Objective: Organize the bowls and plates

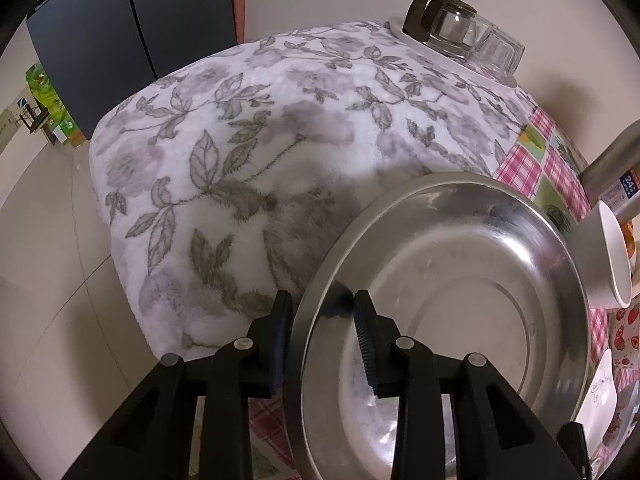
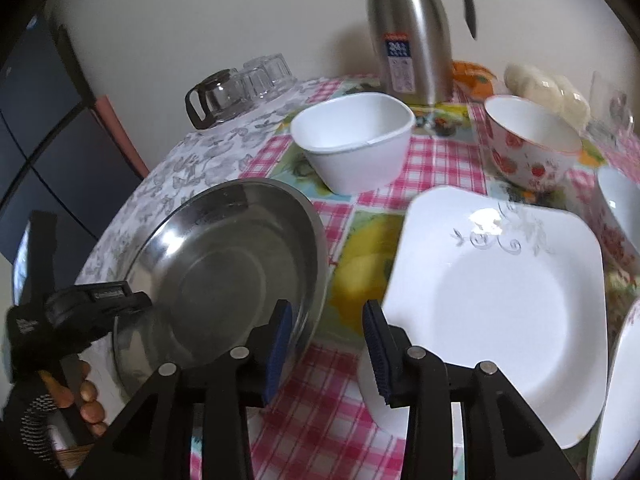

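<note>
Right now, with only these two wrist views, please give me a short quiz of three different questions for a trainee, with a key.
1. True or false: the left gripper has the rim of the steel plate between its fingers.
2. Multiple choice: what stands behind the plain white bowl, near the wall? A) a steel thermos jug B) a rice cooker C) a blue bucket
3. Fill in: the right gripper is open and hovers over the gap between the steel plate and the square white ____.

Key:
1. True; one finger is outside the rim, one inside.
2. A, the steel thermos jug.
3. plate.
</note>
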Action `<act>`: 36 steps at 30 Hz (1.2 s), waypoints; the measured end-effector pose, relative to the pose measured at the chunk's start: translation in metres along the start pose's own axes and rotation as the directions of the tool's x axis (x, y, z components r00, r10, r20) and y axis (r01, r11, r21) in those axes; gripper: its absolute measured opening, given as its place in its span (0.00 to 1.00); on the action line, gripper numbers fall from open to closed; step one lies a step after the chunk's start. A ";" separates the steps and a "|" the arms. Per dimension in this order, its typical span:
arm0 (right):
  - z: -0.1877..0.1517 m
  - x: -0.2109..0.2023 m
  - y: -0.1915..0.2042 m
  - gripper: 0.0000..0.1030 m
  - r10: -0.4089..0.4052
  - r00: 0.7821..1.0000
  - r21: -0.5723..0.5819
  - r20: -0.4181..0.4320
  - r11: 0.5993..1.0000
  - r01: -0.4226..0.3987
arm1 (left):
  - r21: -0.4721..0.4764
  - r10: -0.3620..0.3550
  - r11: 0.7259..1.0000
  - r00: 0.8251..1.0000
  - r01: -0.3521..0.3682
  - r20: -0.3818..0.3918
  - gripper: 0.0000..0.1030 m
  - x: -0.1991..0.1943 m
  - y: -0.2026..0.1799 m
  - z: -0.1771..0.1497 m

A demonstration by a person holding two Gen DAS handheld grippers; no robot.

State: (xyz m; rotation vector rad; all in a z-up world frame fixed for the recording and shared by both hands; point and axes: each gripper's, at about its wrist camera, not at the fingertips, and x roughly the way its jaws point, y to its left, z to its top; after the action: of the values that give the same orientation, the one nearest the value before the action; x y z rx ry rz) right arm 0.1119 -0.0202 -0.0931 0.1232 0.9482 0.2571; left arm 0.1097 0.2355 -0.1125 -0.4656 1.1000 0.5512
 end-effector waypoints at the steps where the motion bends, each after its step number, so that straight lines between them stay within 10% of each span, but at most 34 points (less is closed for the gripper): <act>1: 0.000 0.004 0.001 0.39 0.000 1.000 0.003 -0.011 1.000 0.000 | 0.000 0.000 1.000 1.000 0.000 0.000 0.34 0.001 0.000 0.001; 11: -0.009 0.024 0.022 0.24 -0.032 0.999 -0.055 -0.037 0.998 0.029 | 0.018 -0.005 1.000 1.000 0.005 -0.004 0.36 0.004 -0.001 0.002; 36: 0.018 -0.064 0.019 0.22 -0.032 0.983 -0.102 0.182 0.993 0.052 | 0.080 -0.177 0.983 0.968 0.165 0.175 0.29 -0.061 -0.026 -0.004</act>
State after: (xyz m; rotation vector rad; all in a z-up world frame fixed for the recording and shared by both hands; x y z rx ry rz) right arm 0.0883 -0.0196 -0.0282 0.0276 0.7551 0.2526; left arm 0.1017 0.2011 -0.0556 -0.4401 0.8905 0.3963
